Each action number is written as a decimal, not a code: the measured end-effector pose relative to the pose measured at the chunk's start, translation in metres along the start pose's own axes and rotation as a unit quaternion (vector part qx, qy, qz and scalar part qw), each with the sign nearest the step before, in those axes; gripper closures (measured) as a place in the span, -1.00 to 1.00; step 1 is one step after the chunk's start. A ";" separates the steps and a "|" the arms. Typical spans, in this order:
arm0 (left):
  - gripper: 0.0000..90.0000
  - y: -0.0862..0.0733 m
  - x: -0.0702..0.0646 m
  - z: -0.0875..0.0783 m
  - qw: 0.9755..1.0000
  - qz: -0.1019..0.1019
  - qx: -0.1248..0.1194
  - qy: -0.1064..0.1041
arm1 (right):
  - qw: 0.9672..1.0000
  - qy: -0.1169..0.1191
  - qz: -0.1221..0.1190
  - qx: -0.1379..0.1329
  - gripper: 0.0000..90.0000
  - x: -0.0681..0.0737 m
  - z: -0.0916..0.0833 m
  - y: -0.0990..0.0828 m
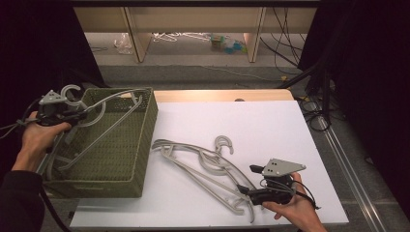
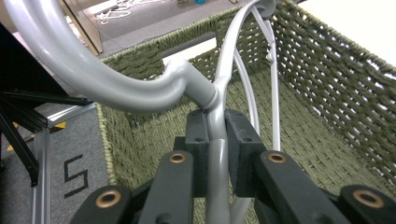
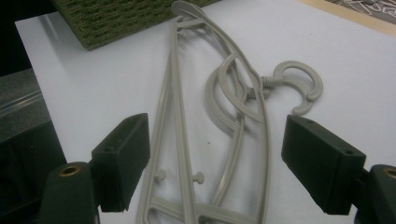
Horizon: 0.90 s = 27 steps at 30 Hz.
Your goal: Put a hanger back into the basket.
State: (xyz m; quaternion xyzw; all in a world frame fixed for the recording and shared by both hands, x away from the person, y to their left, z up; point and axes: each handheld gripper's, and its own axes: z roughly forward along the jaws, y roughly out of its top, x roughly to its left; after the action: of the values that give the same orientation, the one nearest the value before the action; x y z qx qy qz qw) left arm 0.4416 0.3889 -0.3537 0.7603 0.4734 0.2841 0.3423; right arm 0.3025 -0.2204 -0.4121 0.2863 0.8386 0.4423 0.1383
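The left gripper (image 2: 215,154) pinches a grey hanger (image 2: 140,88) by its neck, over the green basket (image 2: 336,84). The right gripper (image 3: 215,163), jaws spread wide, hovers above a second hanger (image 3: 243,107) lying on the white table (image 1: 270,121).

1. Left gripper (image 1: 72,116): black body with a grey three-cornered plate on top; a dark cable trails from its rear.
2. Its black arms carry brass-coloured pivot bushings; the pads (image 2: 243,140) are blocky and black, with small recessed screw holes.
3. Right gripper (image 1: 249,181): black, its grey plate drilled with small holes; thin black cables loop behind.
4. Left sleeve (image 1: 19,198): dark fabric.
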 end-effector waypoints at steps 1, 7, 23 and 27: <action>0.78 0.000 0.002 -0.001 1.000 0.022 0.018 -0.003 | 1.000 0.000 0.000 0.000 -0.45 0.000 0.000 0.000; 0.78 -0.007 -0.001 0.010 0.999 0.020 0.038 -0.011 | 1.000 0.002 0.002 0.002 -0.45 0.000 0.001 -0.001; 0.78 -0.029 -0.009 0.044 0.996 0.001 0.094 -0.009 | 1.000 0.001 0.002 0.002 -0.44 -0.001 0.001 -0.001; 0.78 -0.039 -0.005 0.046 0.995 -0.018 0.096 -0.003 | 1.000 0.001 0.002 0.001 -0.44 -0.001 0.001 -0.002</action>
State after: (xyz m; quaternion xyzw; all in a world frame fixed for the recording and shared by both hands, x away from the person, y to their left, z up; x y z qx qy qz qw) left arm 0.4539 0.3848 -0.4134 0.7820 0.5109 0.2290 0.2738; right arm 0.3037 -0.2209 -0.4143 0.2876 0.8389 0.4416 0.1361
